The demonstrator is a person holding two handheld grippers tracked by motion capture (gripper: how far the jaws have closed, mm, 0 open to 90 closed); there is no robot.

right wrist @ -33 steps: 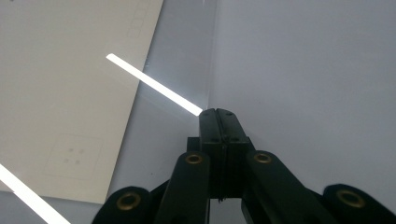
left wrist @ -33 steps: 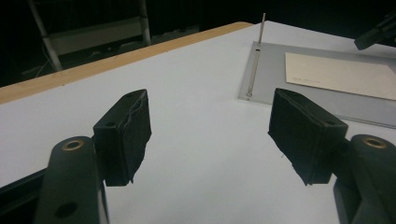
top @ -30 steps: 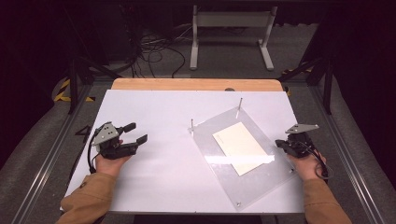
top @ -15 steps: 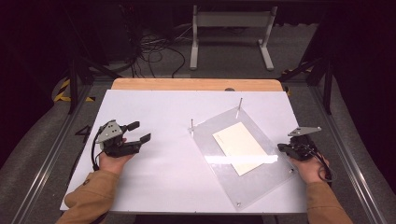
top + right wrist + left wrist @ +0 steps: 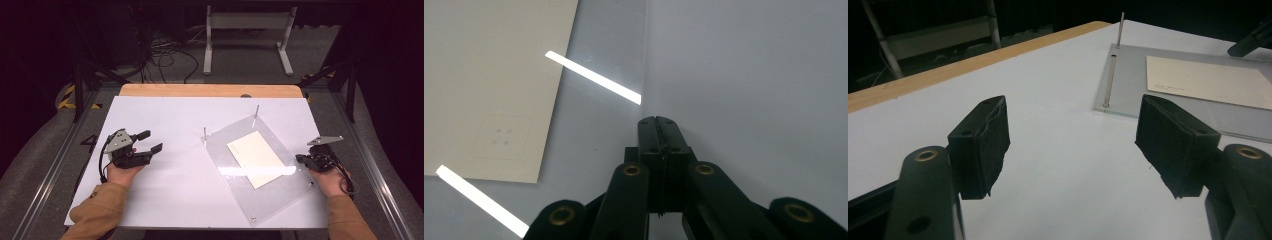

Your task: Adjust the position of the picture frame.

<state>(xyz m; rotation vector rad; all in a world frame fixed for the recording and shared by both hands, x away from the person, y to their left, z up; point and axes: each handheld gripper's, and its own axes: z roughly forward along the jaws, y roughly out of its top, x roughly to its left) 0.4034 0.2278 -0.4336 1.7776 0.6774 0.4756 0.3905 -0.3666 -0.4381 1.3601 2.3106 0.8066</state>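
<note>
A clear acrylic plate [image 5: 272, 197] lies at an angle on the white table [image 5: 175, 120], with a cream sheet of paper [image 5: 260, 159] on it. Two thin metal posts [image 5: 257, 111] [image 5: 204, 132] stand at its far corners. My left gripper [image 5: 151, 141] is held at the table's left, open, with nothing between its pads [image 5: 983, 142]; it faces the plate [image 5: 1128, 75], paper [image 5: 1208, 80] and a post [image 5: 1120, 27]. My right gripper [image 5: 298, 159] is shut, empty, its tip [image 5: 657, 120] at the plate's right edge [image 5: 624, 60], beside the paper [image 5: 489, 75].
A wooden strip [image 5: 210, 90] borders the table's far edge. Beyond it stand a white frame [image 5: 245, 30] and loose cables [image 5: 165, 50] on the floor. Metal rails [image 5: 45, 175] run along both sides of the table.
</note>
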